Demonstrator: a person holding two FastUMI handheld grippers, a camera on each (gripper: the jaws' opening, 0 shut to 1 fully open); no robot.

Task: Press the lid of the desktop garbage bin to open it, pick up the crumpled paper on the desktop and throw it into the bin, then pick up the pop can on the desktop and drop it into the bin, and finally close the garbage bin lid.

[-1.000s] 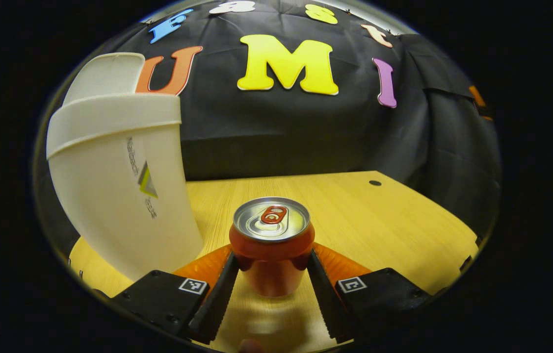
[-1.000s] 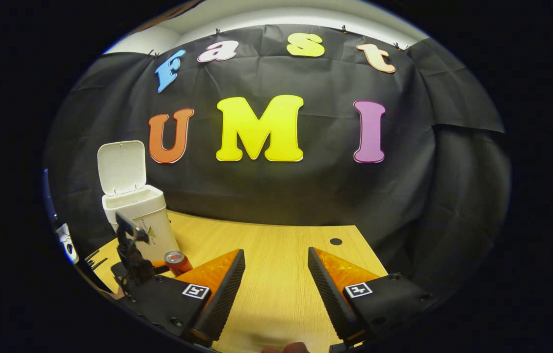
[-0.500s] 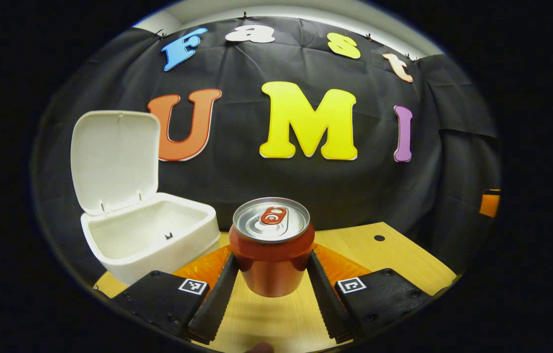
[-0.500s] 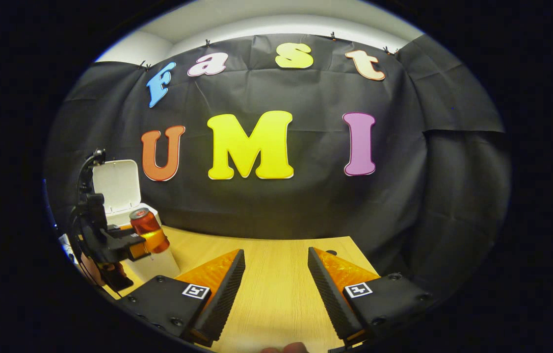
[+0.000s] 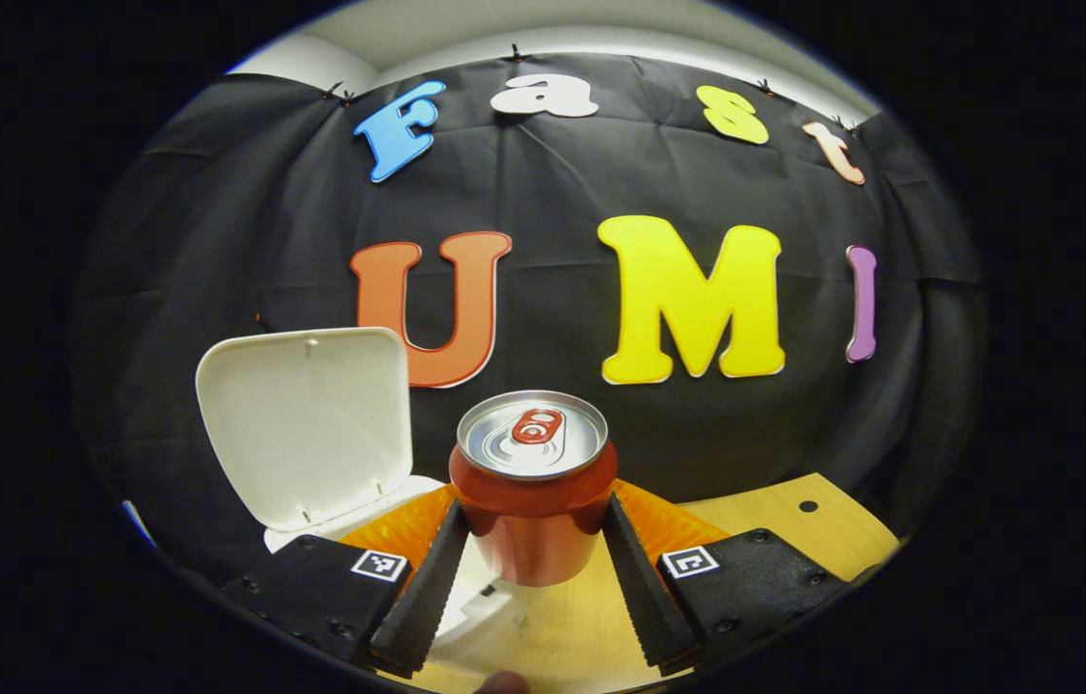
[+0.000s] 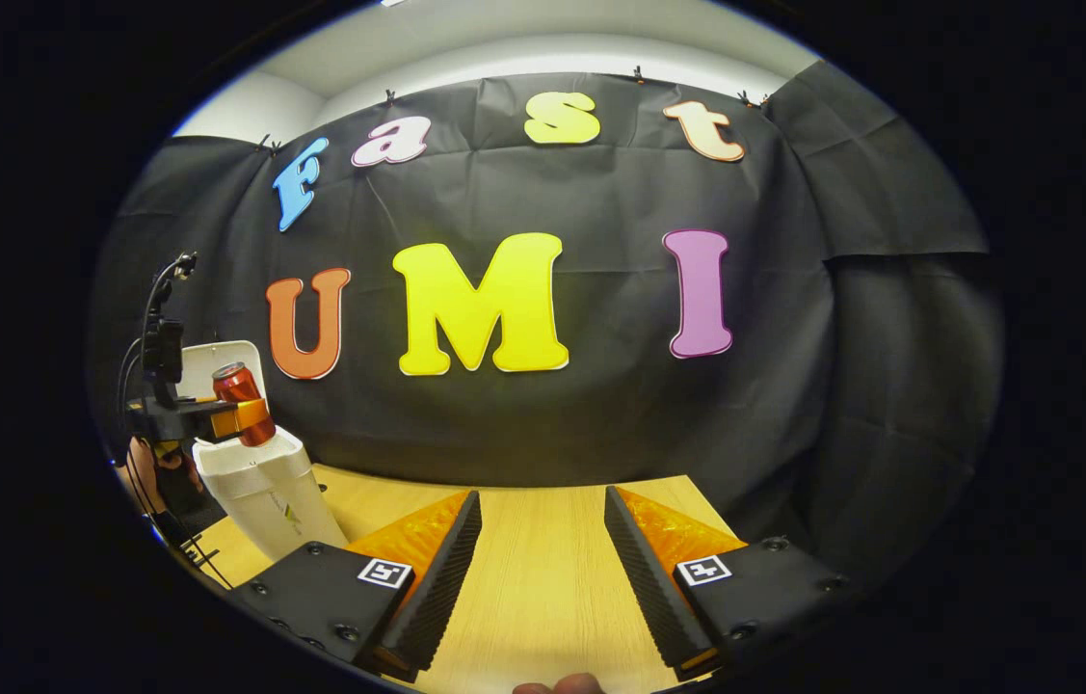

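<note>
A: Left gripper (image 5: 531, 569), near field: both fingers (image 5: 427, 588) press the sides of the pop can (image 5: 533, 492), one on each flank. Can upright, pull tab facing up, held clear of the desk (image 5: 793, 525).

B: Position relative to the bin?

A: In the left gripper view the garbage bin (image 5: 485, 602) sits low, partly behind the left finger and under the can. Its lid (image 5: 306, 424) stands open, just left of and behind the can. From the right gripper view, the can (image 6: 242, 400) hangs directly above the bin's open mouth (image 6: 258, 482), in front of the raised lid (image 6: 215, 357).

B: Right gripper?

A: Right gripper (image 6: 543, 569): fingers (image 6: 437, 578) spread apart, nothing between them, bare desk (image 6: 533, 578) below. A hand (image 6: 152, 463) is partly visible behind the left gripper (image 6: 239, 419).

B: Crumpled paper?

A: Cannot tell; bin interior hidden.
</note>
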